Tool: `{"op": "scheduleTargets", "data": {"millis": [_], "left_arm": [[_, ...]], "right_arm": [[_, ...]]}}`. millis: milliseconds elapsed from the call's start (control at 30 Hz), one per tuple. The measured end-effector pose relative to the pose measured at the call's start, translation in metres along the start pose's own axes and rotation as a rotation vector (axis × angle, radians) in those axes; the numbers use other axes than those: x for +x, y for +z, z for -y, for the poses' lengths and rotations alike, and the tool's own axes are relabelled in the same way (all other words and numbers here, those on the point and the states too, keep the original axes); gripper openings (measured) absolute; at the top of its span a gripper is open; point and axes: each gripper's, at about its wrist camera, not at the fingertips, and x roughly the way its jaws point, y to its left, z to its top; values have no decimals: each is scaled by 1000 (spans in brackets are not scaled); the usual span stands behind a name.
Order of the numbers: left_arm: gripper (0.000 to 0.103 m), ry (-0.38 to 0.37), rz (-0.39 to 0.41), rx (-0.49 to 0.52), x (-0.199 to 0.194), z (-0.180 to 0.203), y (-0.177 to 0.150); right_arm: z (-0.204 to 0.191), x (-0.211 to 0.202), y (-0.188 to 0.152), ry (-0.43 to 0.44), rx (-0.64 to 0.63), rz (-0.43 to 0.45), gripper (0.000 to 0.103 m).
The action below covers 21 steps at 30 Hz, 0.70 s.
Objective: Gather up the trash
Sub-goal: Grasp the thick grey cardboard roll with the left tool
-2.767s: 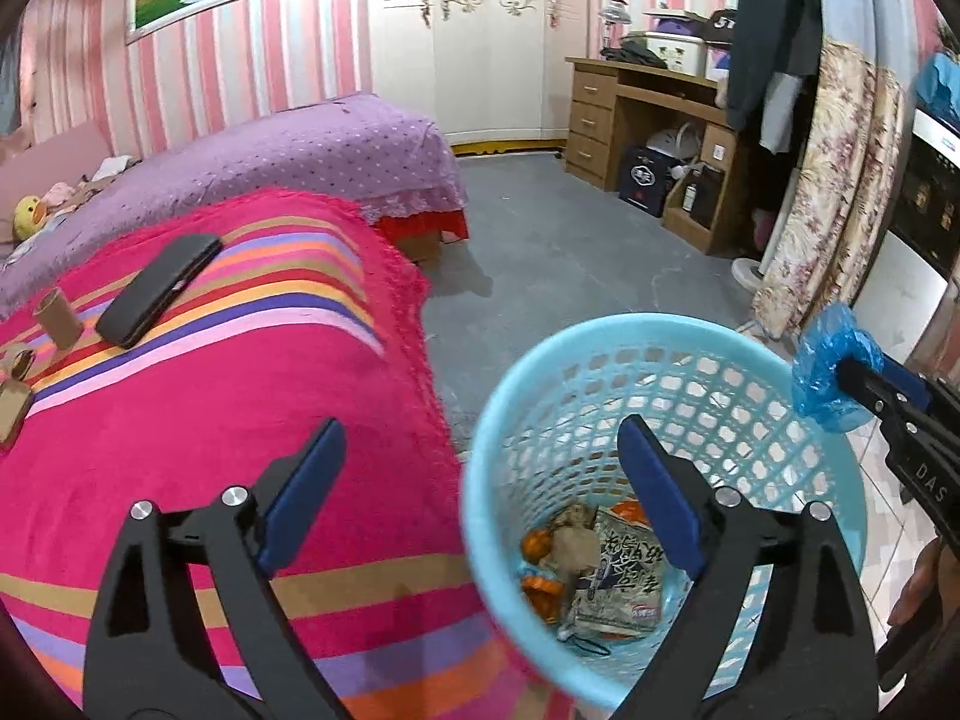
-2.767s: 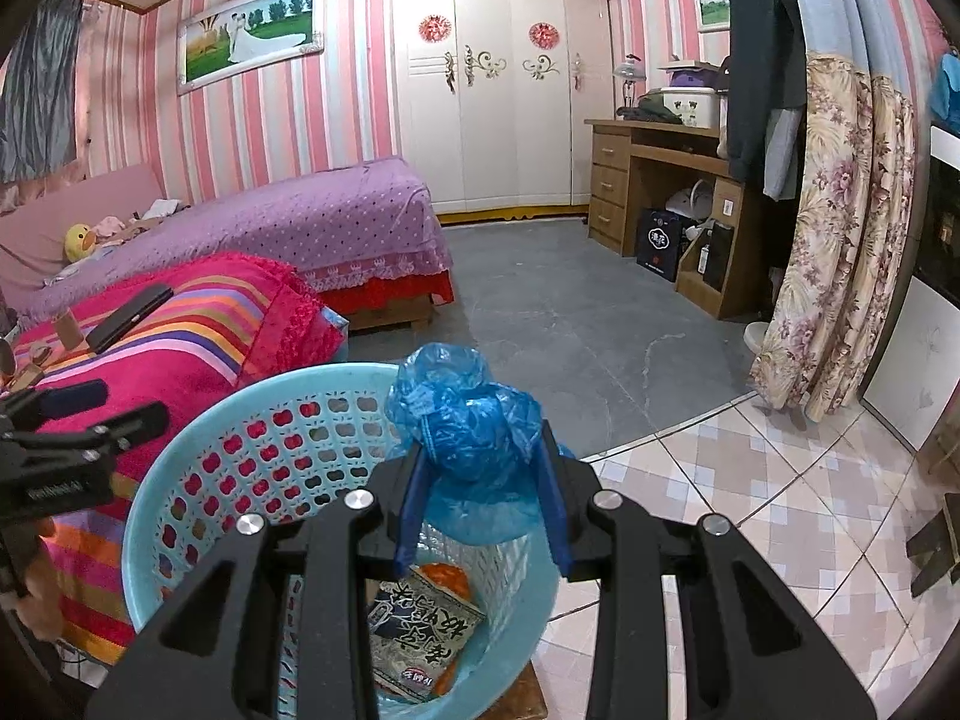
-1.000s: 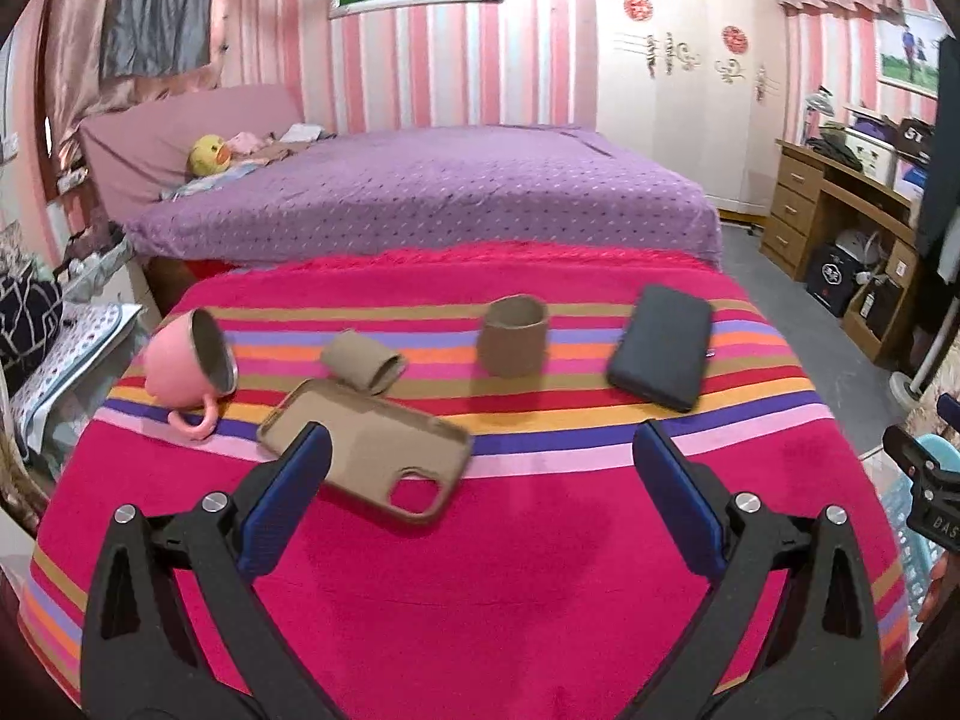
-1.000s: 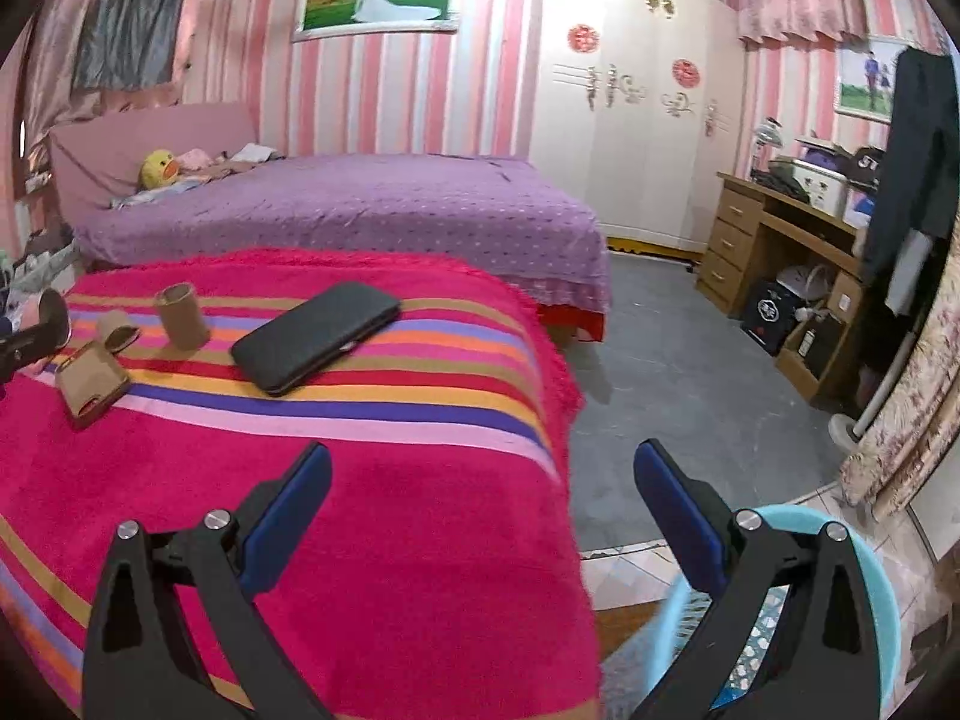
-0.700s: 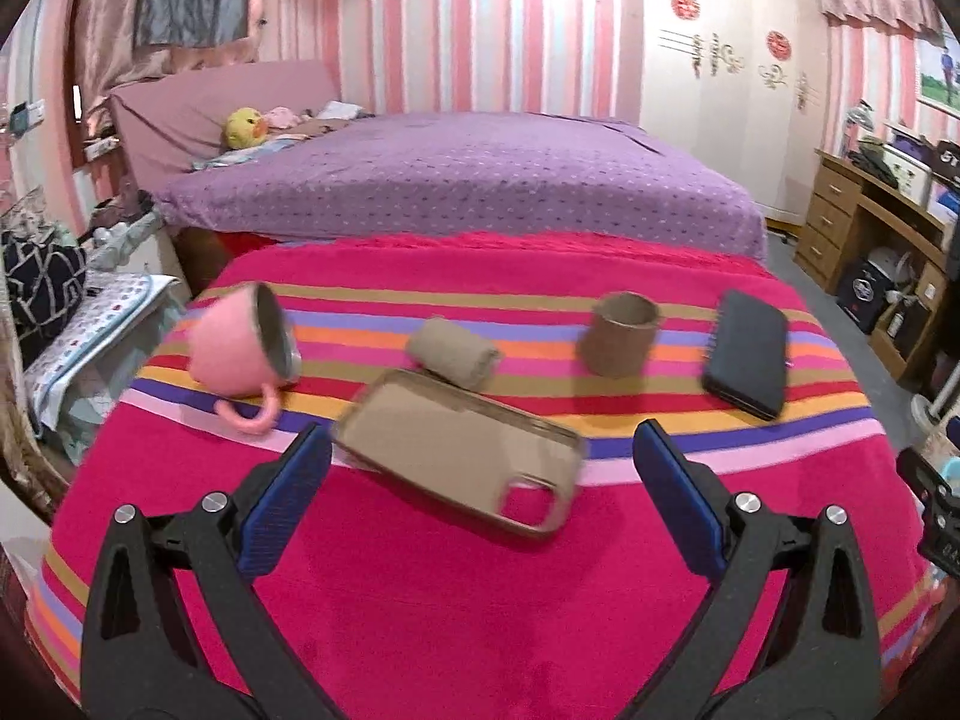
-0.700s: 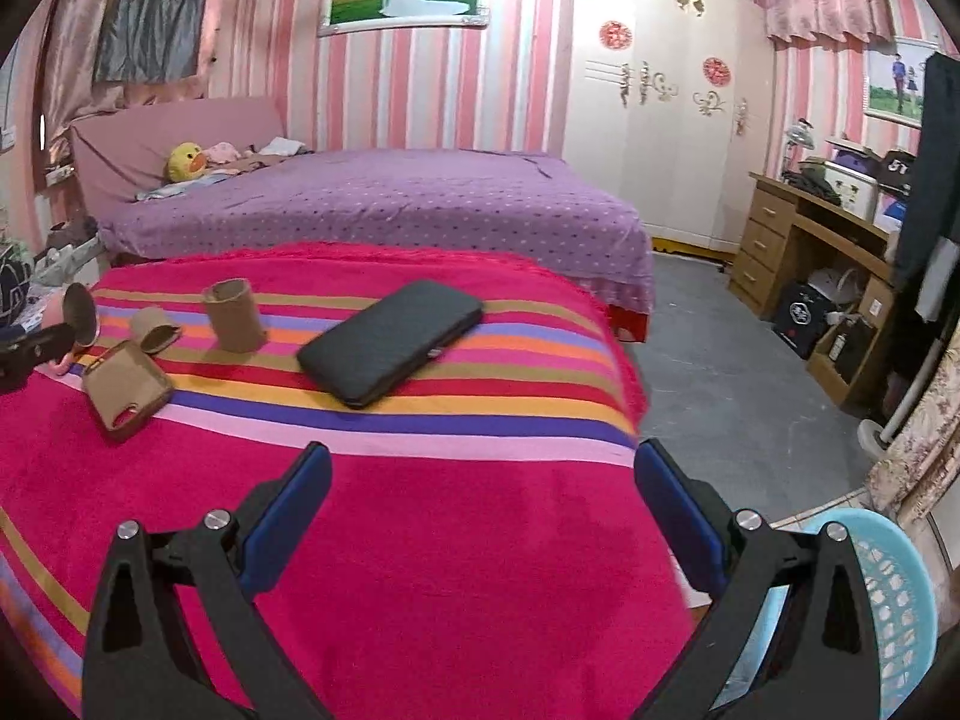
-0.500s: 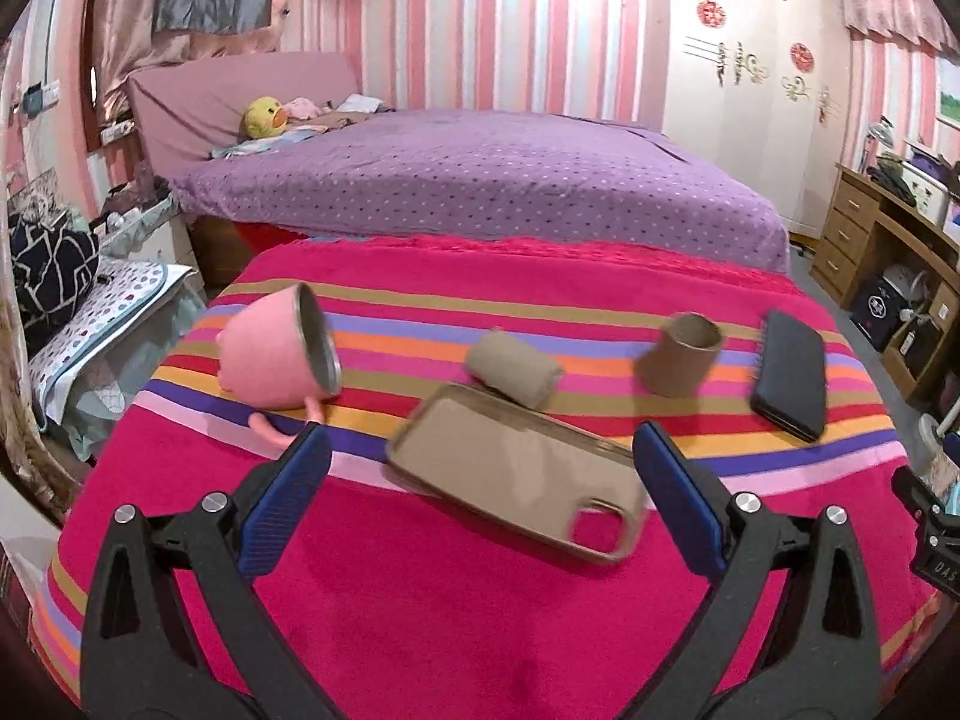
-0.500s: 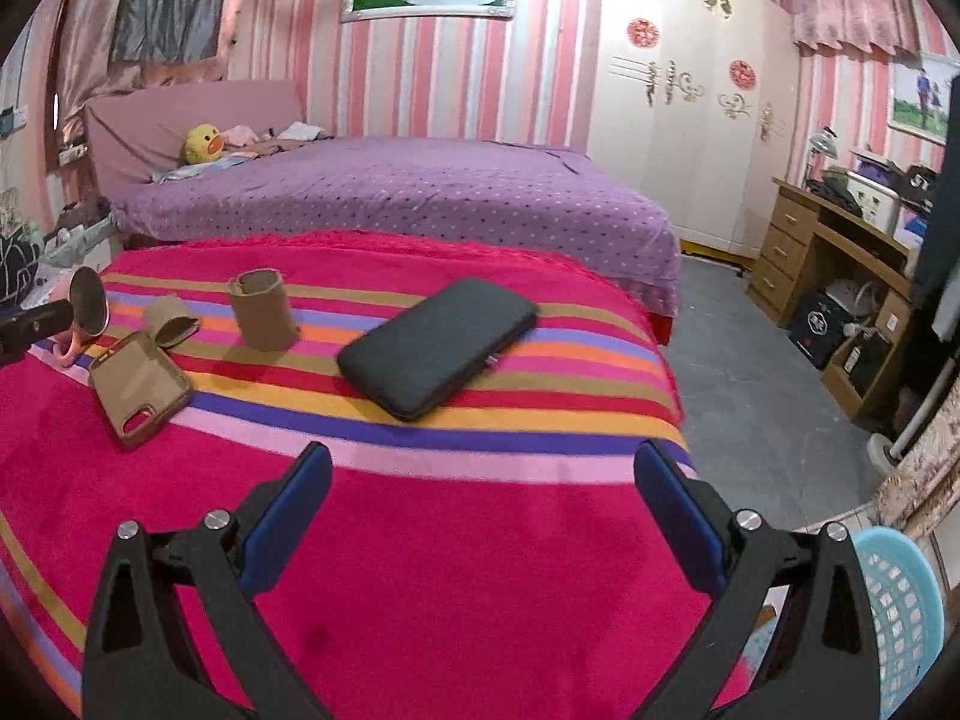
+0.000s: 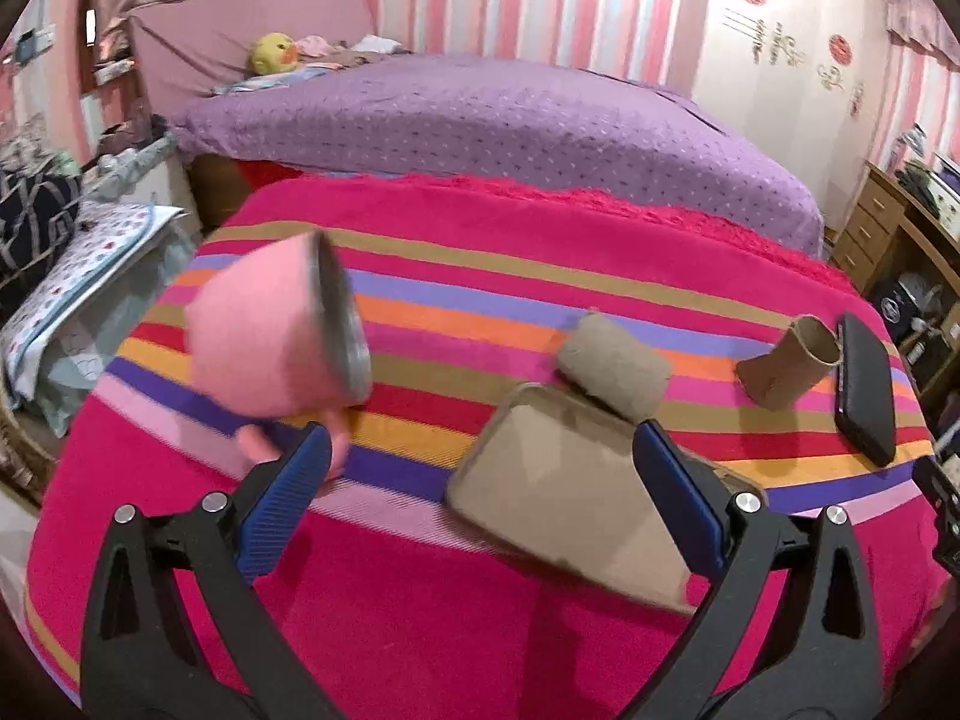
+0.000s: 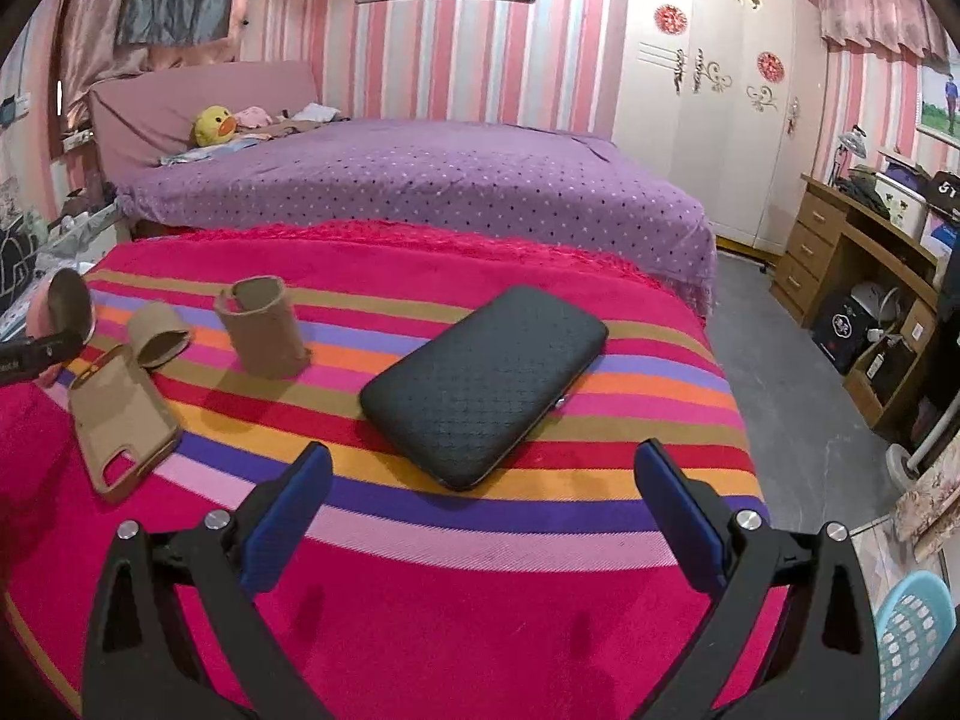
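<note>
Now the left gripper — jaws wide, empty — has closed in on the pink cup.

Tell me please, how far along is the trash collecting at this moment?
Nothing is in hand: left claw and right claw are both open and empty. The basket stands beside the blanket; its contents are hidden. Left to collect: the upright cardboard tube and the lying tube.
</note>
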Motion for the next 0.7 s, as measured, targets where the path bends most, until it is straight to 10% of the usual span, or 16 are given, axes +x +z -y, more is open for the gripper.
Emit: {"op": "scheduleTargets", "data": {"millis": [500, 700], "left_arm": [[97, -83, -76, 145, 58, 45, 22], [72, -126, -90, 170, 65, 50, 25]], "right_arm": [[19, 25, 12, 13, 27, -26, 98], [12, 20, 15, 15, 10, 22, 98]]}}
